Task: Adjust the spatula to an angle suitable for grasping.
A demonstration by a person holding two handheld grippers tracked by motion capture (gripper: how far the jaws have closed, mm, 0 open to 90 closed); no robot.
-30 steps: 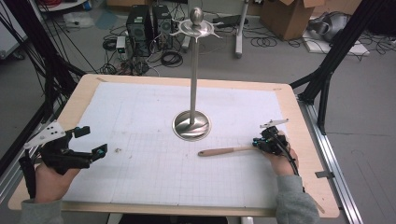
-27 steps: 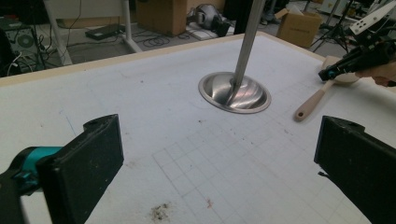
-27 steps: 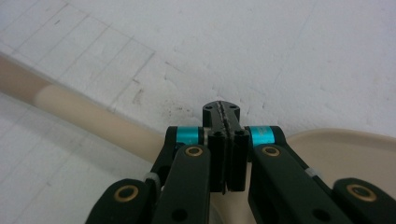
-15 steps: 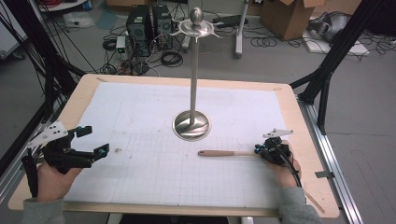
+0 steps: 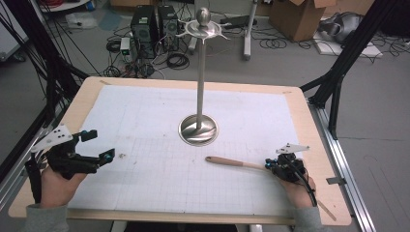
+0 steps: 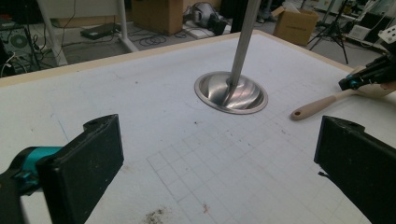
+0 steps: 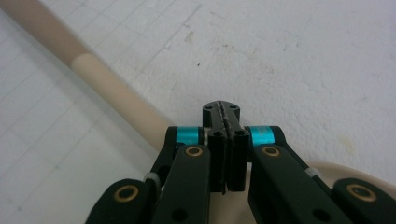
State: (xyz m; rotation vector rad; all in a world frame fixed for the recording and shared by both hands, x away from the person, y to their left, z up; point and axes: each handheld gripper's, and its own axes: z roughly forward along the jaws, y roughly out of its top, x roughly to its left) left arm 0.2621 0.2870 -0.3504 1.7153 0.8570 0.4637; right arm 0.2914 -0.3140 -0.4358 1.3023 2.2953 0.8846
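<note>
Holding the spatula [image 5: 237,163] by its cream head, the right gripper [image 5: 278,166] sits at the near right of the worktop [image 5: 300,116]. Its fingers are closed tight. In the right gripper view the 2 fingers [image 7: 217,140] meet with no gap, and the pale head comes out under them, so I judge that they pinch its thin edge. The wooden handle [image 7: 107,88] points to the left and lies low over the white grid sheet [image 5: 145,121], near the base of the metal hanging stand [image 5: 199,72].

The left gripper [image 5: 99,145] waits at the near left, well apart from the spatula. Its fingers are wide open and hold nothing.

The work seems to be bringing the spatula up to the hooks [image 5: 203,30] at the top of the stand. To do it well, I would lift the spatula clear of the sheet first and keep the long handle away from the pole. The grip is on a thin edge, so the handle can swing or slip; a slow, steady lift is better. The open left gripper could take the handle if support is needed. I cannot tell whether the handle end has a hole for hanging.

Count: 1 spatula, 1 stand, 1 grid sheet, 2 grippers. The hooks are several, but too small to count.
</note>
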